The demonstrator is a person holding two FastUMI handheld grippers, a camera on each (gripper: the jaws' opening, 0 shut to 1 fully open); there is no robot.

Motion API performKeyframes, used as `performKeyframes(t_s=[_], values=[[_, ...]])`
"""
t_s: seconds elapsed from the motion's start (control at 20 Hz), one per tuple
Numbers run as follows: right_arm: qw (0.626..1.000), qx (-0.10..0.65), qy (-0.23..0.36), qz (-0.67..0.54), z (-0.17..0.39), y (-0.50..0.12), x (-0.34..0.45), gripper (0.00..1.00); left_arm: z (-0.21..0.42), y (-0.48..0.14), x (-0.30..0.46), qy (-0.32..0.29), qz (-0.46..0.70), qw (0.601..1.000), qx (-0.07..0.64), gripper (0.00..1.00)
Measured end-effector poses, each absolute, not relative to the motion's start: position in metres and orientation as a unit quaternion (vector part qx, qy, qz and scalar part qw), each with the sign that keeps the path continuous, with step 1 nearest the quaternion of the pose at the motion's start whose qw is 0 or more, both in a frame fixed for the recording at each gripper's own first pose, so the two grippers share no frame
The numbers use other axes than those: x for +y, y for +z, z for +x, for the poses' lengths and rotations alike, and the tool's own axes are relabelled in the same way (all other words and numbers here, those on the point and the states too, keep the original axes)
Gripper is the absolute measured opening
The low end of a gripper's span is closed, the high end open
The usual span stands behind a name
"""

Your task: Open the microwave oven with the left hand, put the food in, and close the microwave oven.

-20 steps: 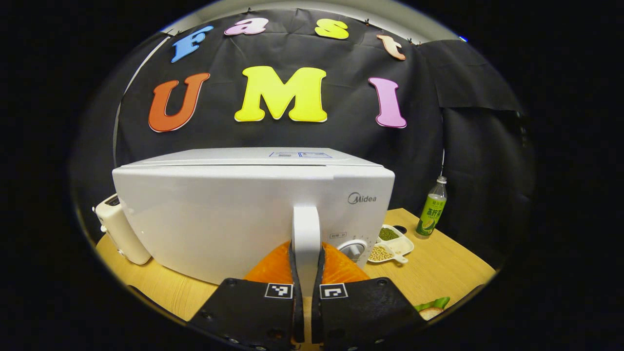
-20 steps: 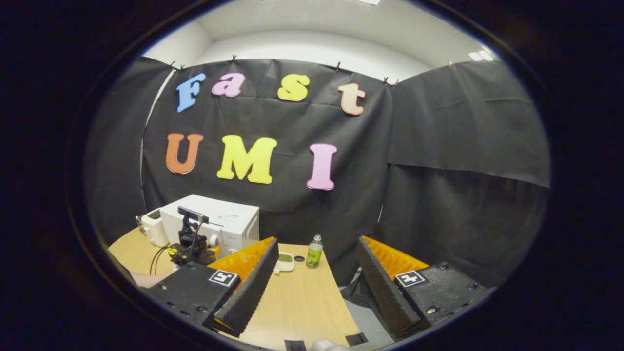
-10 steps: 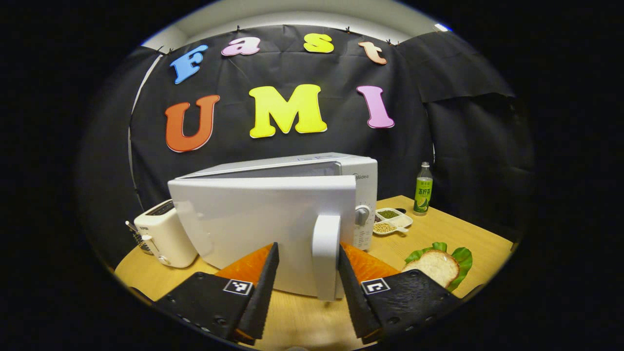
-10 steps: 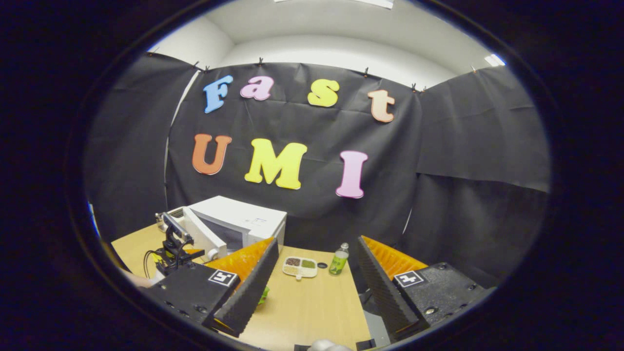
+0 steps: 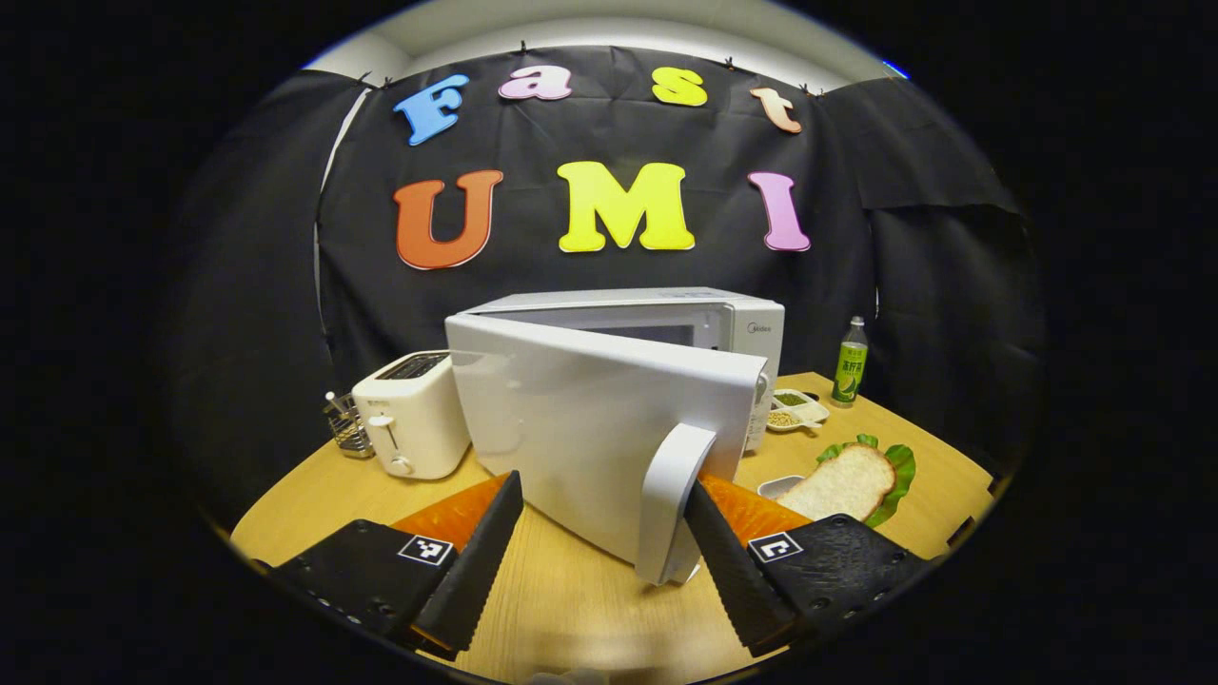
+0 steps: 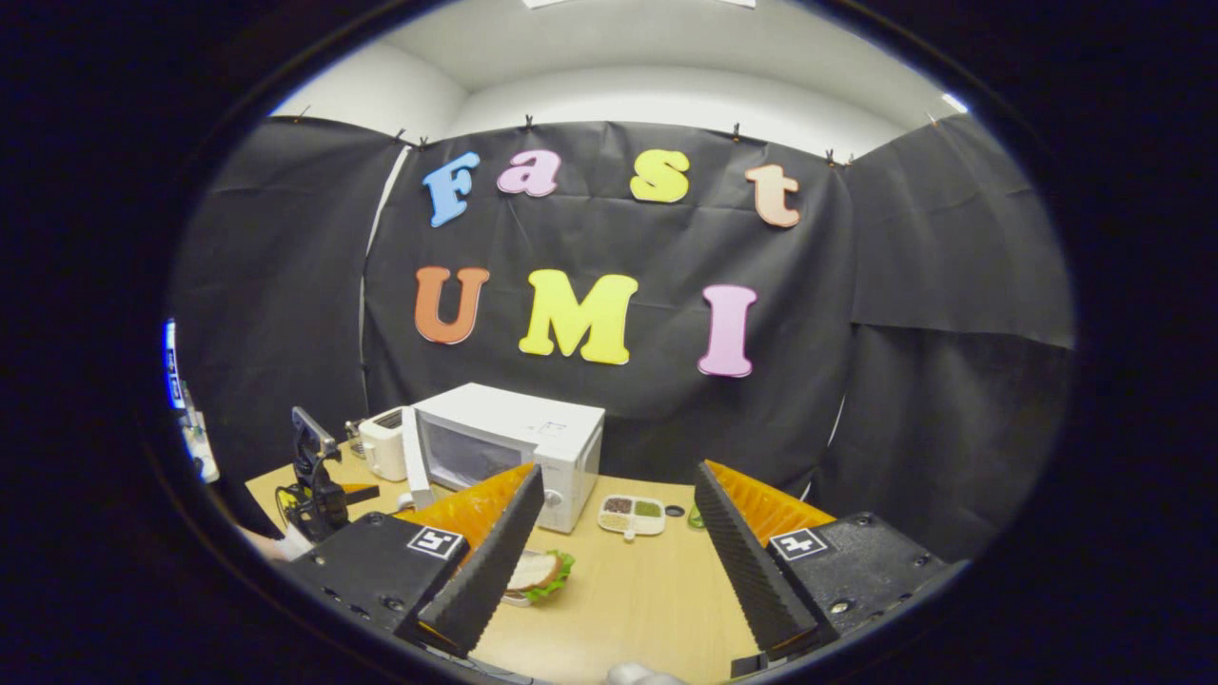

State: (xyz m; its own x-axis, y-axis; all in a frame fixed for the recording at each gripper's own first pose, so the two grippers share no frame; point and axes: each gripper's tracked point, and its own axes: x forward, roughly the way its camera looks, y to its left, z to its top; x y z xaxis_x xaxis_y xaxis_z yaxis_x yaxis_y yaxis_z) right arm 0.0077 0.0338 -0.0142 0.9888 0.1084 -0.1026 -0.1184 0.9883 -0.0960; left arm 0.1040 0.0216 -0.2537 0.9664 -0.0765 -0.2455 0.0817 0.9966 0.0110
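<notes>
Microwave oven (image 5: 628,381), door ajar, sits on the wooden table (image 5: 571,609) beside a toaster (image 5: 409,414); both claws gape, holding nothing.

White microwave (image 5: 609,400); cream toaster (image 5: 411,414); green bottle (image 5: 850,363), label blurred.

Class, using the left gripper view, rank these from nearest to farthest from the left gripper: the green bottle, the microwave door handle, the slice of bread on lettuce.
1. Microwave door handle: between the open left gripper's fingers, nearer the right one.
2. Slice of bread: on the table, to the right.
3. Green bottle: far right, at the table's back edge.
</notes>
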Motion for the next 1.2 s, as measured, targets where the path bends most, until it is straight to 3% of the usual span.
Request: performKeyframes(t_s=[0.1, 0.4, 0.45, 0.65, 0.9, 1.2], values=[[0.996, 0.054, 0.066, -0.037, 0.005, -0.02, 0.04, 0.96, 0.086, -0.254, 0.048, -0.019, 0.016, 0.991, 0.129, 0.96], [0.993, 0.081, 0.088, -0.023, -0.004, -0.056, 0.062, 1.0, 0.037, -0.256, 0.15, 0.058, 0.042, 0.987, 0.145, 1.0], [0.992, 0.085, 0.09, -0.023, -0.005, -0.062, 0.064, 0.96, 0.03, -0.258, 0.166, 0.069, 0.043, 0.985, 0.149, 0.96], [0.99, 0.094, 0.1, -0.026, -0.002, -0.08, 0.075, 1.0, 0.007, -0.251, 0.213, 0.108, 0.052, 0.981, 0.151, 0.96], [0.985, 0.128, 0.118, -0.011, 0.016, -0.116, 0.077, 0.96, -0.016, -0.243, 0.222, 0.117, 0.054, 0.981, 0.147, 0.96], [0.962, 0.226, 0.151, 0.024, 0.056, -0.198, 0.067, 1.0, -0.031, -0.228, 0.185, 0.101, 0.053, 0.983, 0.145, 0.97]])
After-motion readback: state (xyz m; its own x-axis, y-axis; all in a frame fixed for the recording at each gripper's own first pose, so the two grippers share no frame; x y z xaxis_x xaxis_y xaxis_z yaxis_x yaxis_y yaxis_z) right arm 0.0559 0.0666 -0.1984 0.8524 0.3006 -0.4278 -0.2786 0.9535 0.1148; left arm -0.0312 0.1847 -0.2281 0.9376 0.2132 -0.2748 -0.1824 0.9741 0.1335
